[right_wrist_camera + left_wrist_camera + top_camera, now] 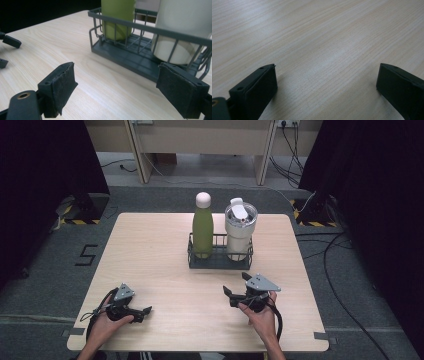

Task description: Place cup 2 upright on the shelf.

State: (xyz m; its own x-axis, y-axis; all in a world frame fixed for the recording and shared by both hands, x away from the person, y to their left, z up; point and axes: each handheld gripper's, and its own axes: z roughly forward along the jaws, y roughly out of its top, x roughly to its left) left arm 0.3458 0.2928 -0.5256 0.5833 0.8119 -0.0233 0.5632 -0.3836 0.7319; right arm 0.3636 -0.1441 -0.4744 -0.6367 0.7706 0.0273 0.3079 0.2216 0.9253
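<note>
Right now your left gripper (146,310) rests low on the pale wooden table (160,265) near its front left corner, jaws spread wide with nothing between them; in the left gripper view only bare wood grain lies between the two black jaws. Your right gripper (235,285) sits at front right, jaws also spread apart and empty, aimed toward the dark grey wire rack (220,261). The rack stands at the table's middle rear, well apart from both grippers. Inside it, a tall green metal bottle with a white cap (202,226) stands upright in the left part, and a cream-white tumbler with a clear lid (240,227) stands upright in the right part, just beside it. In the right gripper view, the rack (130,53) lies ahead of the jaws, bottle (117,17) behind its rail, tumbler (180,32) nearer the right jaw, neither touched.
</note>
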